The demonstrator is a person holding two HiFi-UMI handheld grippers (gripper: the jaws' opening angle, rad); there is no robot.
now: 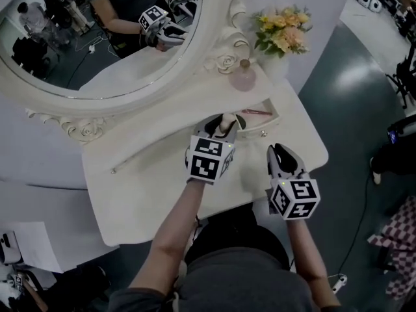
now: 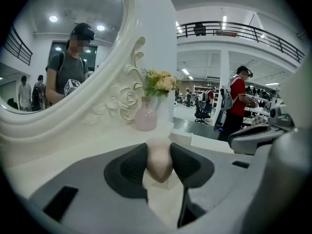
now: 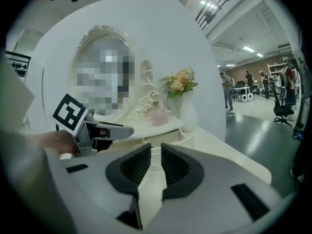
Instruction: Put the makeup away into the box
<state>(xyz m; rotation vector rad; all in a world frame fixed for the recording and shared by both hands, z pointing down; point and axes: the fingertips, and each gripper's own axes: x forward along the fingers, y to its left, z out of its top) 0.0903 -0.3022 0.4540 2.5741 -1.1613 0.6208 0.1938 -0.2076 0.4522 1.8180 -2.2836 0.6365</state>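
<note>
A small open drawer box (image 1: 270, 123) sits on the white vanity table (image 1: 149, 187), right of centre, with a thin pink pencil (image 1: 258, 112) lying inside it. My left gripper (image 1: 224, 129) hovers just left of the box and is shut on a beige, egg-shaped makeup sponge (image 1: 228, 120). In the left gripper view the sponge (image 2: 160, 167) is pinched between the two dark pads of that gripper (image 2: 159, 151). My right gripper (image 1: 281, 153) hangs over the table's front right part. Its jaws (image 3: 155, 161) stand a narrow gap apart with nothing between them.
An oval mirror (image 1: 97, 38) in a carved white frame rises behind the table. A pink glass bottle (image 1: 244, 77) and a vase of flowers (image 1: 283, 30) stand on the raised shelf behind the box. Beyond the table's right edge there is grey floor.
</note>
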